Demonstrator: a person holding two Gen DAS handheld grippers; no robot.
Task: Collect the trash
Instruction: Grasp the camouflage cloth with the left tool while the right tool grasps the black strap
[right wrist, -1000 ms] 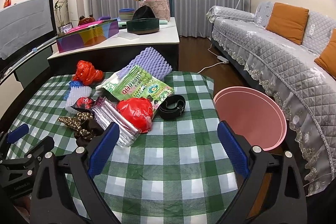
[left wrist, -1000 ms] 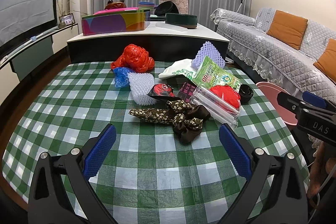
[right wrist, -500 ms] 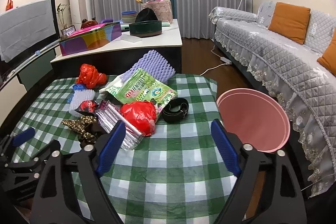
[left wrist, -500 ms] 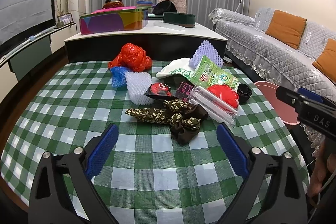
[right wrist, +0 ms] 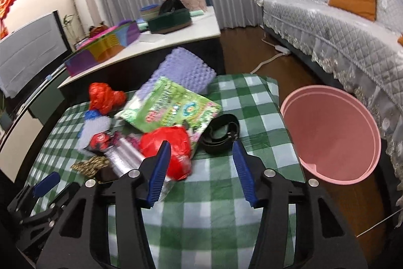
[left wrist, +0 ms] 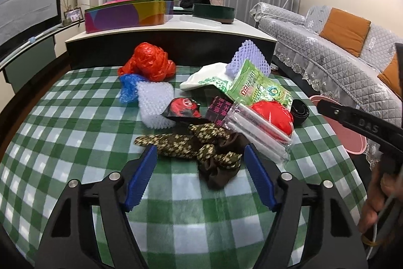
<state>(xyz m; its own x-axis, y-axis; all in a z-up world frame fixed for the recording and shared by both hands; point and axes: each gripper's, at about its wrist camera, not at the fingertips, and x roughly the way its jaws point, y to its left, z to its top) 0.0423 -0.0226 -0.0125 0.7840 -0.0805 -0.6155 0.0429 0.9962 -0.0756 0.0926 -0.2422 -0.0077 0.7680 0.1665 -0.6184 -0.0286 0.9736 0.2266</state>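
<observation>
Left gripper (left wrist: 200, 173) jaws apart, hovering over crumpled brown floral fabric scrap (left wrist: 199, 146) on green checked tablecloth (left wrist: 75, 143); clear plastic sleeve pack (left wrist: 257, 132) just right of scrap.

Bare tablecloth (left wrist: 75, 143) left of trash pile (left wrist: 216, 115); pink bin (right wrist: 332, 135) right.

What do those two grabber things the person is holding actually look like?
Each is a black plastic frame with triangular cut-outs and silver bolts, ending in two fingers faced with ribbed blue pads. The left gripper and right gripper match. Seen from the left camera, the right one's body bears pale "DAS" lettering.
</observation>
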